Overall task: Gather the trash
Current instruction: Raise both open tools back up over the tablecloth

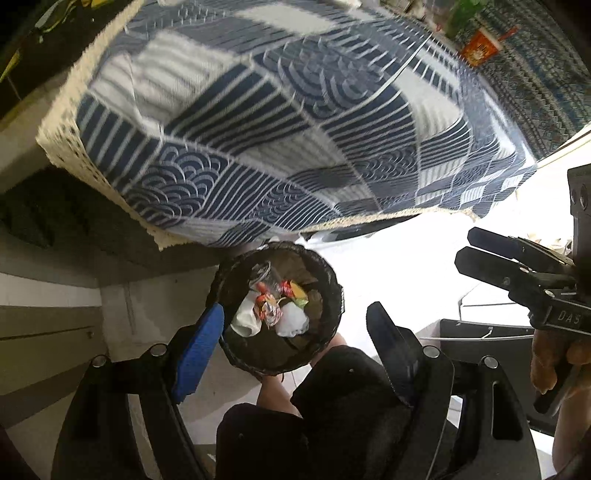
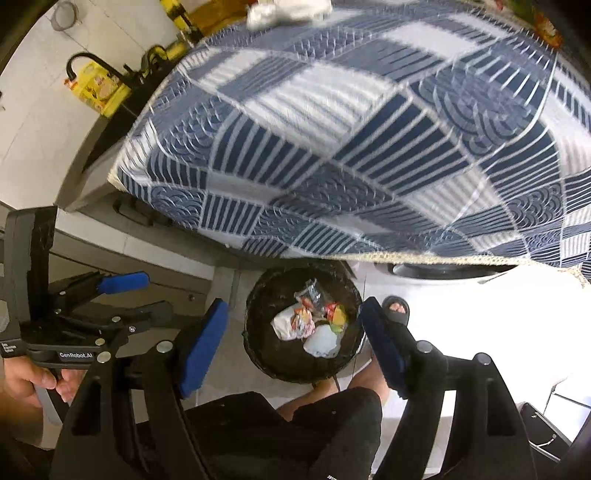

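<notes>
A round black bin (image 1: 328, 288) stands on the floor below the table edge, holding crumpled white paper (image 1: 293, 321) and coloured wrappers (image 1: 291, 290). It also shows in the right wrist view (image 2: 266, 354). My left gripper (image 1: 295, 343) hangs open and empty above the bin. My right gripper (image 2: 293, 345) is also open and empty above it, with the bin seen between its fingers. The right gripper shows at the right of the left wrist view (image 1: 476, 247), and the left gripper at the left of the right wrist view (image 2: 144, 291). White crumpled trash (image 2: 284, 11) lies on the table's far side.
A table with a blue and white patterned cloth (image 1: 258, 122) fills the upper half of both views. A yellow box (image 2: 98, 88) stands by the wall at the left. The person's legs in dark shorts (image 2: 295, 424) and a sandalled foot (image 2: 397, 308) are beside the bin.
</notes>
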Demonstrator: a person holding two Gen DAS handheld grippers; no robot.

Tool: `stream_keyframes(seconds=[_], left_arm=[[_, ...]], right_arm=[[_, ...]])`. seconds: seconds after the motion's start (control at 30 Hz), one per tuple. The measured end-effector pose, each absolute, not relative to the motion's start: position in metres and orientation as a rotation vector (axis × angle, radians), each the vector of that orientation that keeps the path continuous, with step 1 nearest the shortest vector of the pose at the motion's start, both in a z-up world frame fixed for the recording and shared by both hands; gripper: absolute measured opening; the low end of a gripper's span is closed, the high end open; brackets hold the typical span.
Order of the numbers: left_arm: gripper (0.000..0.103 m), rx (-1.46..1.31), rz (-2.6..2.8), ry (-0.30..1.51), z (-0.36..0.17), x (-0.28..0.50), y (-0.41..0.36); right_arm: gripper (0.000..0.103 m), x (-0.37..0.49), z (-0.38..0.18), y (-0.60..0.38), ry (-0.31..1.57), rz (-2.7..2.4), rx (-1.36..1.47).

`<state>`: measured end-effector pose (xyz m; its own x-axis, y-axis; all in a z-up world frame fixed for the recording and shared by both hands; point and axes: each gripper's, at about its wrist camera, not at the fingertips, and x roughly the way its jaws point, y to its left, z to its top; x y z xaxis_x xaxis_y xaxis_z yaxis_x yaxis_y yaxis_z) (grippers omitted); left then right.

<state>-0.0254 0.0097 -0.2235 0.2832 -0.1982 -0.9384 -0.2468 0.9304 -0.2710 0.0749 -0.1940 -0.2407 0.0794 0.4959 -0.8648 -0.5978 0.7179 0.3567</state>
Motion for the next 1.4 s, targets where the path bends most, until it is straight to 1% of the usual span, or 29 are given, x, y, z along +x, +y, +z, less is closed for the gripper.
stream_keyframes(seconds=[0.3,0.7,0.73,0.77,0.8,1.1,1.4], left_arm=[[0.077,-0.357,0.003,1.141,-0.157,-0.014,0.005],[0.077,-0.338,-0.015,1.024,-0.107,-0.009,0.006],[0.077,-0.335,-0.015,1.012,-0.102,-0.007,0.007],[0.077,-0.334,-0.014,1.005,-0.100,-0.006,0.007],[0.077,-0.334,-0.013,0.997,-0.097,-0.004,0.009],[0.077,-0.360,0.052,0.949,-0.082,0.026,0.025],[0.077,-0.392,0.120,0.962,-0.084,0.073,0.031]], right_arm=[[0.075,0.076,-0.182,-0.207,1.110,0.809,-0.046],[0.075,0.075,-0.124,-0.222,0.971,0.780,-0.013],[0.080,0.076,-0.120,-0.221,0.962,0.781,-0.017],[0.093,0.077,-0.117,-0.220,0.951,0.780,-0.019],[0.094,0.079,-0.114,-0.219,0.938,0.779,-0.018],[0.094,0.119,-0.095,-0.200,0.898,0.831,-0.043],[0.094,0.194,-0.096,-0.184,0.911,0.884,-0.079]])
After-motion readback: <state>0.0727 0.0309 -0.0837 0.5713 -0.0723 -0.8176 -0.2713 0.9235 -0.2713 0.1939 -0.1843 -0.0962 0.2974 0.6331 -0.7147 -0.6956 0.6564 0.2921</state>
